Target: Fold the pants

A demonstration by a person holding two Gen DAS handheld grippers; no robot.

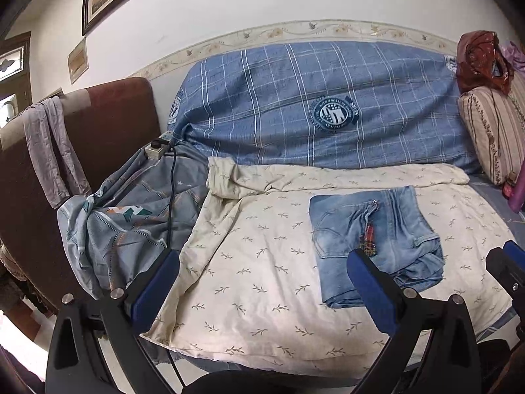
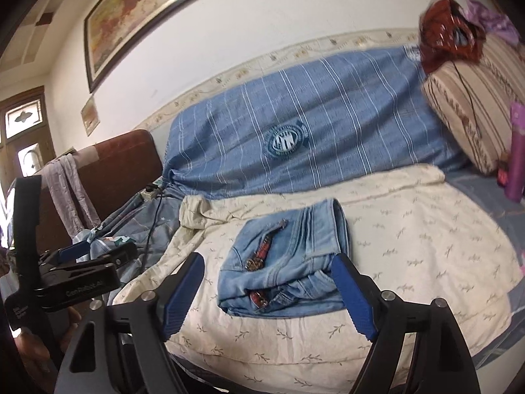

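Two grippers, left (image 1: pixel 262 290) and right (image 2: pixel 270 292), both spread wide, holding nothing. Folded jeans (image 1: pixel 375 246) flat on the cream sheet (image 1: pixel 262 282), toward its right edge, clear of both.

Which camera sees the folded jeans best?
The left wrist view: the jeans look sharp, though a finger of the open left tongs covers their near edge. The right wrist view shows them closer but blurry, between the open right tongs.

Both wrist views look forward from the bed's (image 1: pixel 262 295) near edge toward the wall — sharing the folded jeans (image 1: pixel 374 246), close ahead.
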